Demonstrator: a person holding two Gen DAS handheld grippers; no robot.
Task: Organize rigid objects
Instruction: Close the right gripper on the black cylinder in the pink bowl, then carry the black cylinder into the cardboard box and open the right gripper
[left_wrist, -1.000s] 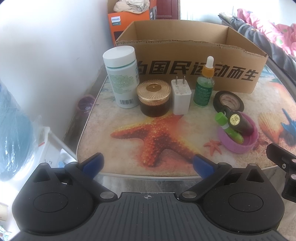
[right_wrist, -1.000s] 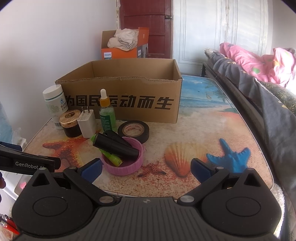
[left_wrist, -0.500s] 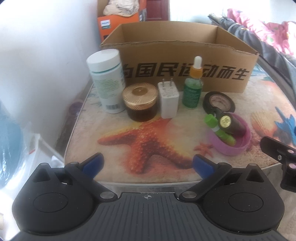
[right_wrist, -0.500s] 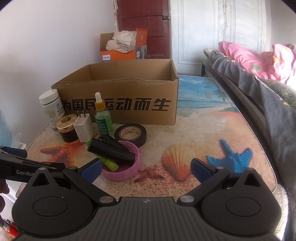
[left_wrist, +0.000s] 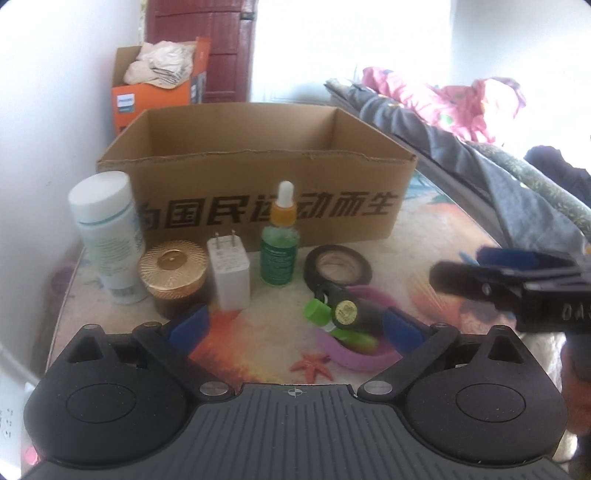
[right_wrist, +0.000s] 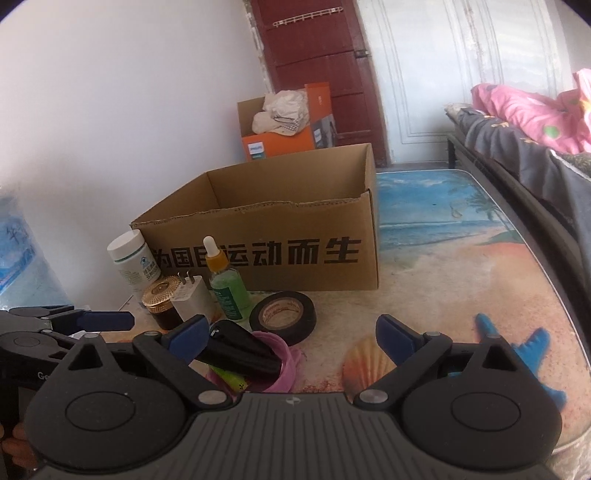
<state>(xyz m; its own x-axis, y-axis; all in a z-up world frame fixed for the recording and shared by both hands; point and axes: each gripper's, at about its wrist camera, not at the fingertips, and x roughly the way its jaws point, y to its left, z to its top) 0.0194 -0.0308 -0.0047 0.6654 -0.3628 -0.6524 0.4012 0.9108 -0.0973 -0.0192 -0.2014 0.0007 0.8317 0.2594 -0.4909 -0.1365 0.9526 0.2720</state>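
Observation:
An open cardboard box (left_wrist: 258, 192) stands at the back of the table. In front of it stand a white pill bottle (left_wrist: 105, 236), a gold-lidded jar (left_wrist: 171, 282), a white charger plug (left_wrist: 228, 273), a green dropper bottle (left_wrist: 279, 247) and a black tape roll (left_wrist: 338, 267). A pink lid (left_wrist: 354, 354) holds a black tube (left_wrist: 351, 310) and a green-capped tube (left_wrist: 317, 312). My left gripper (left_wrist: 293, 326) is open and empty, low over the starfish print. My right gripper (right_wrist: 291, 334) is open and empty, near the pink lid (right_wrist: 286, 363).
An orange box with cloth (right_wrist: 280, 129) stands behind the cardboard box (right_wrist: 280, 236). A bed with pink bedding (right_wrist: 524, 122) runs along the right side. A white wall is on the left, and a red door (right_wrist: 314, 66) is at the back.
Both grippers have moved forward and lower over the table. The left view has swung right and up. The right gripper now shows larger at the right of the left view. Both stay open.

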